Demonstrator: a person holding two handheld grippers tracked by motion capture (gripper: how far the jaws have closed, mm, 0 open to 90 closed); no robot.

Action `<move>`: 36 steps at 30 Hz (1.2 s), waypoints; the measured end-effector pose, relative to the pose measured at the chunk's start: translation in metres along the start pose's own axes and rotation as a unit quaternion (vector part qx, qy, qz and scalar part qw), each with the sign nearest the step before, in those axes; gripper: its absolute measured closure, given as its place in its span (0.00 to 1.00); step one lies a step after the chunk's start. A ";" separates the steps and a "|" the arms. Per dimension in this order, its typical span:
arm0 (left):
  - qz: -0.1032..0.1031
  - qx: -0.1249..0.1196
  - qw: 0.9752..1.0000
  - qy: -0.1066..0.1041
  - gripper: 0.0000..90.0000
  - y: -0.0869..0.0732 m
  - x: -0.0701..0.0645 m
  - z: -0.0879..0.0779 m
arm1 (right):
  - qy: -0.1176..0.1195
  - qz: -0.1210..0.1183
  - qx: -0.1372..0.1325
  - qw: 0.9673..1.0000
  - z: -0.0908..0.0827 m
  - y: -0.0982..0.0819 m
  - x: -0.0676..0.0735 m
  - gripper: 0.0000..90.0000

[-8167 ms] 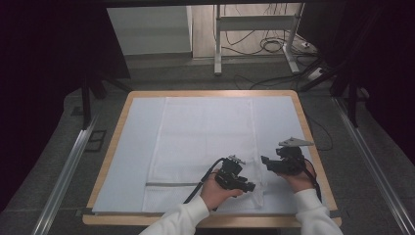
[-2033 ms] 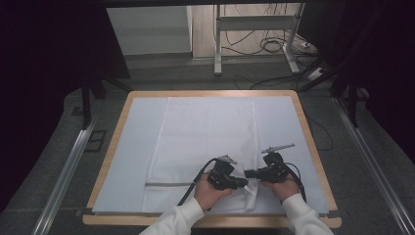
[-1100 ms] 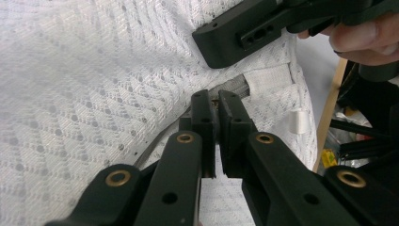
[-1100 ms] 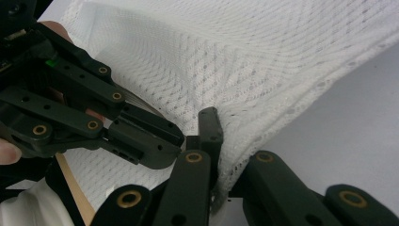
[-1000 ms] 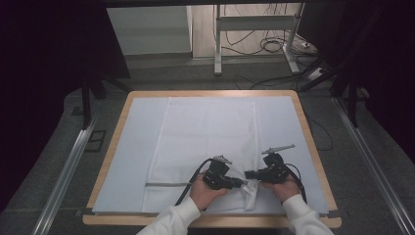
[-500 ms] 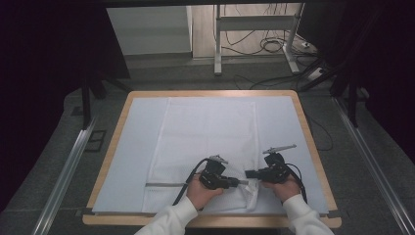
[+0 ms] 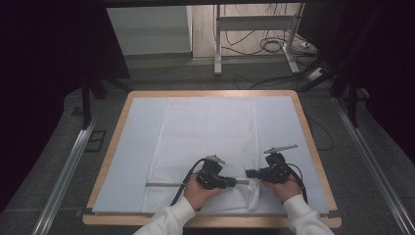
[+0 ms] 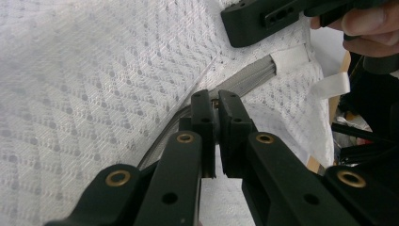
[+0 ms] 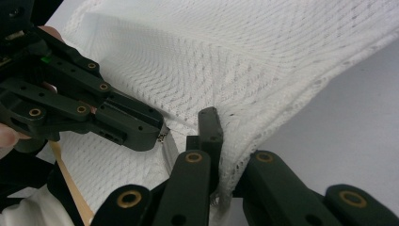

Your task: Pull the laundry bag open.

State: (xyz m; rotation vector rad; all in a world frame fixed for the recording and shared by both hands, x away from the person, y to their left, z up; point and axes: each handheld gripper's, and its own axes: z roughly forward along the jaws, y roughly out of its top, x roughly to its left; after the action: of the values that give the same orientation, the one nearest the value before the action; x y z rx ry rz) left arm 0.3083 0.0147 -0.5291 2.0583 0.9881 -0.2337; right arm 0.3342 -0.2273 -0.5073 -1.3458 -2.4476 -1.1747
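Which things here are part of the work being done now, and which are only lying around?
In the job:
- white mesh bag
- its grey zipper
- left gripper, shut on the zipper pull
- right gripper, shut on the bag's edge

Just lying about:
- table with its pale blue mat
- cables on the floor
- metal frame behind

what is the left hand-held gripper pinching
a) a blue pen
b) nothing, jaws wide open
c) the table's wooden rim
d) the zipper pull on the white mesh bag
d: in the left gripper view the left hand-held gripper has its jaws closed on the small metal zipper pull along the grey zipper of the white mesh bag.
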 end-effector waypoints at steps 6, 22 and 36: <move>-0.001 0.001 1.000 0.000 0.97 -0.001 0.002 -0.002 | 0.001 0.001 0.000 1.000 0.000 0.000 -0.001 0.98; -0.016 0.000 1.000 0.008 0.97 -0.007 0.008 -0.009 | 0.000 -0.001 0.001 1.000 0.001 0.000 0.001 0.98; -0.019 0.001 1.000 0.012 0.97 -0.012 0.013 -0.013 | -0.003 -0.002 0.003 1.000 0.002 0.000 0.001 0.98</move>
State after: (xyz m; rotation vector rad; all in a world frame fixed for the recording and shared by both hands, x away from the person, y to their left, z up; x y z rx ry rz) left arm 0.3063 0.0359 -0.5338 2.0492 1.0432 -0.2301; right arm 0.3339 -0.2254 -0.5086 -1.3462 -2.4564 -1.1649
